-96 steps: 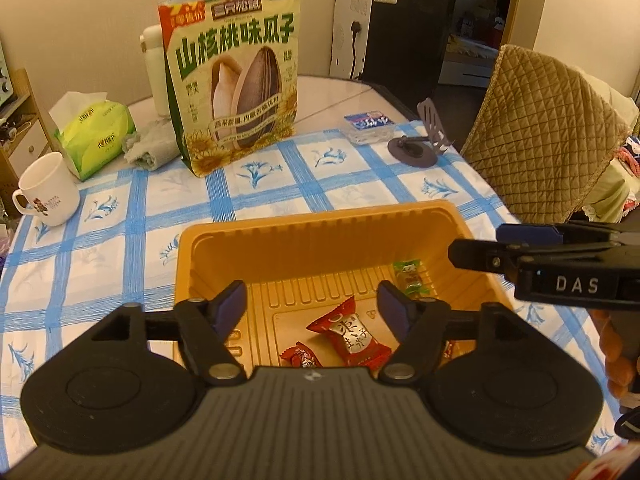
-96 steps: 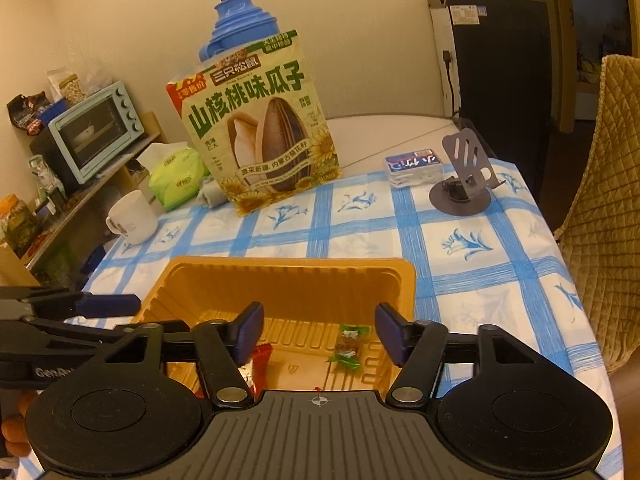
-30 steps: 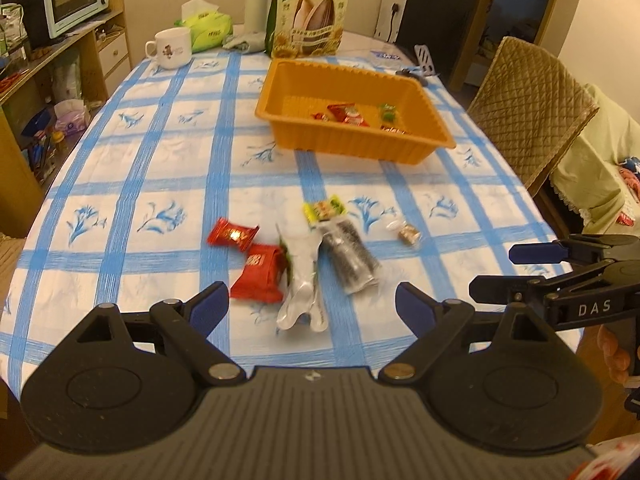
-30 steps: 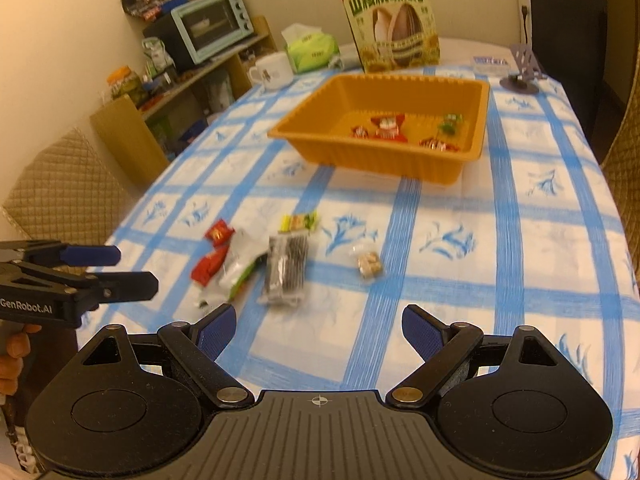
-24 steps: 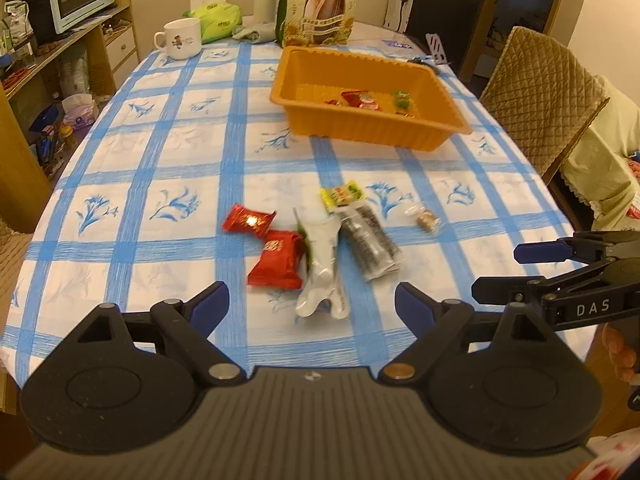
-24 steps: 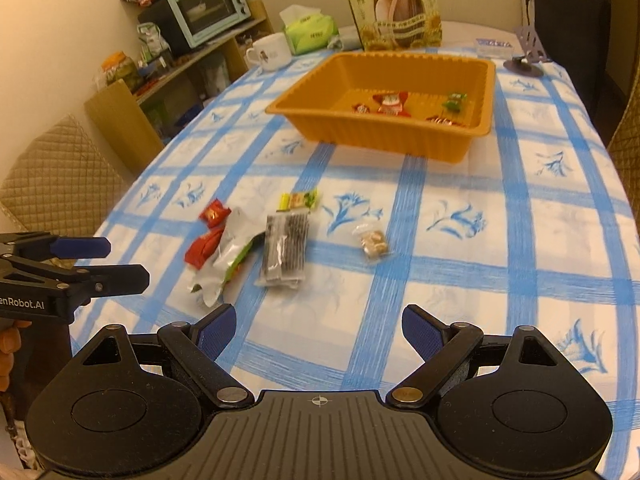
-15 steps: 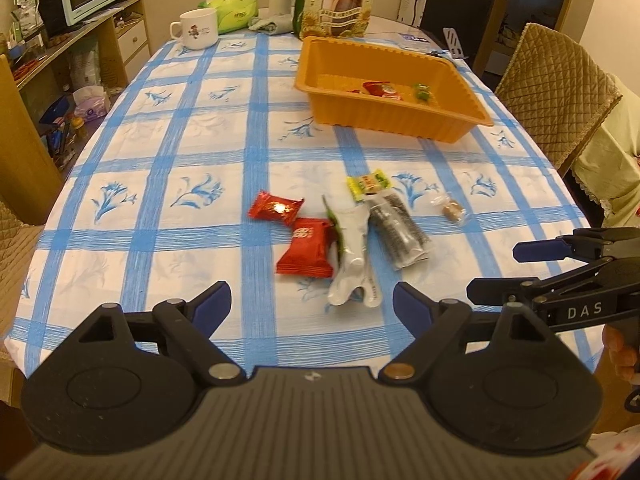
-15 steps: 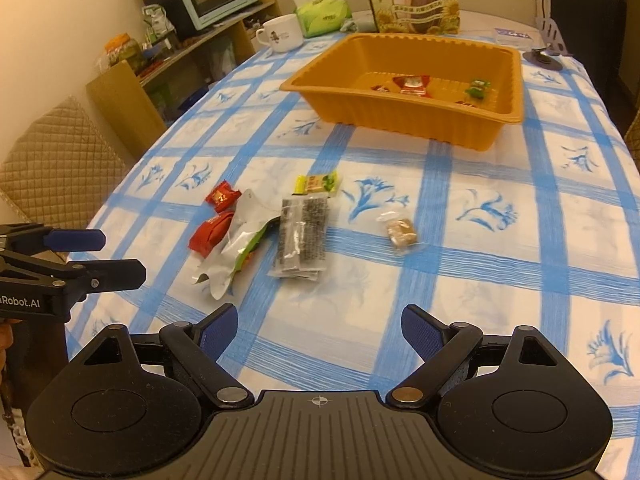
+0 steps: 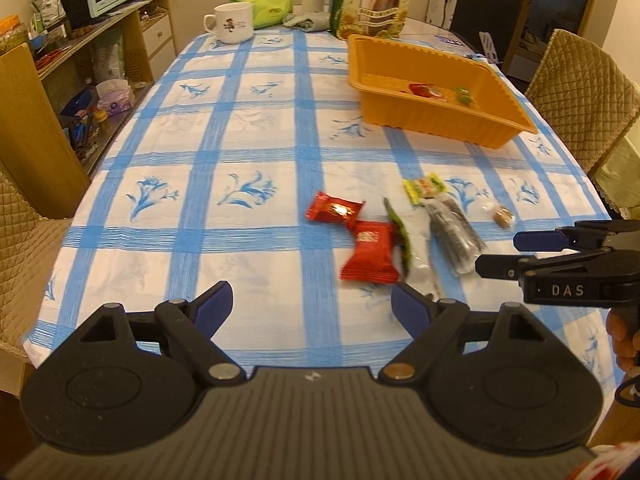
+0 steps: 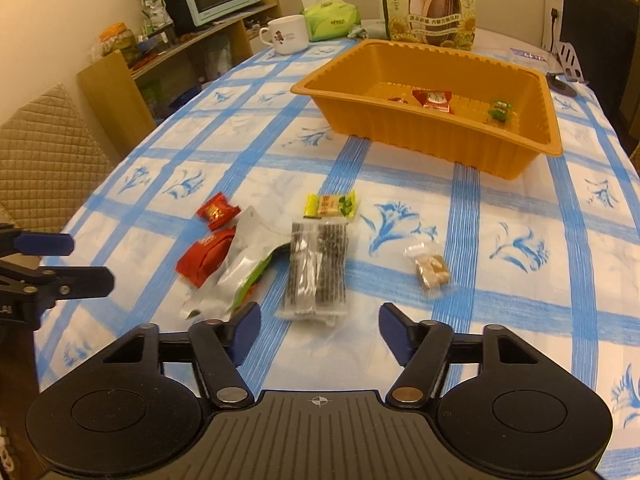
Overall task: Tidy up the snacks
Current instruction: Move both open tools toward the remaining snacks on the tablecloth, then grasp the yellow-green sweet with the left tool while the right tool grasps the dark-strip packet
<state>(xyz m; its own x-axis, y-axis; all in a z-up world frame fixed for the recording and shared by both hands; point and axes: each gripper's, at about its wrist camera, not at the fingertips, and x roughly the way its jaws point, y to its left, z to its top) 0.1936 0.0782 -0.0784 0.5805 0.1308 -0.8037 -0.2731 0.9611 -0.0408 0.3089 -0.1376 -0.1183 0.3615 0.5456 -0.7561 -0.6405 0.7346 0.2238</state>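
R gripper (image 10: 319, 332) fingers apart, empty; dark clear-wrapped seaweed strip pack (image 10: 316, 270) lies just above them at lower centre, long axis along the reach. L gripper (image 9: 310, 306) fingers also apart, aimed at red wrapper (image 9: 370, 258). Orange plastic tray (image 10: 400, 138) upper right.

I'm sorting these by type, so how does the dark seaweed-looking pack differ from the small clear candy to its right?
The dark pack is long, flat and rectangular; the clear-wrapped candy is short and lumpy. The pack's contents look black and speckled, the candy's light brown. The pack lies against the silver pouch; the candy lies alone. Both have clear wrappers and rest outside the orange tray.
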